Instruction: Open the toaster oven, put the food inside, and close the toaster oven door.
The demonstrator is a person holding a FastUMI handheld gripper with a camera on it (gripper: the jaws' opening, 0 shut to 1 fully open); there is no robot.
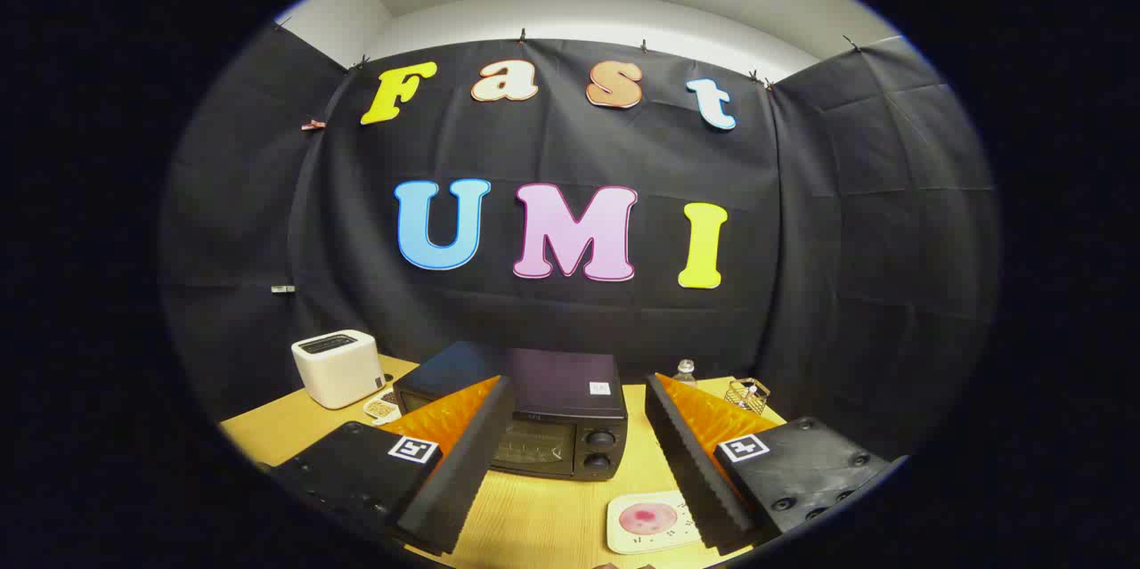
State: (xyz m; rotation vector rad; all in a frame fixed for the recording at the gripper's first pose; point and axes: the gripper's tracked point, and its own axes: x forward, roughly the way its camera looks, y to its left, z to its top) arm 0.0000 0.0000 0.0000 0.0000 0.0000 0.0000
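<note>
Fingers (pixel 570 462) spread wide, holding nothing, above bench (pixel 552 516); plate of food (pixel 648 522) between them near bench edge, closed toaster oven (pixel 543 413) just beyond plate, bare wood between.

Handheld two-finger gripper (pixel 574 453): two long wedge-shaped fingers (pixel 459 471), each with a ribbed, sawtooth-textured face and a flat smooth side. Each finger is carried on a dark, matte block mount with rounded corners and several round recessed screw holes. One square black-and-white fiducial marker sits on top of each mount, near the finger's base; fingers stand spread wide apart, nothing between them.
</note>
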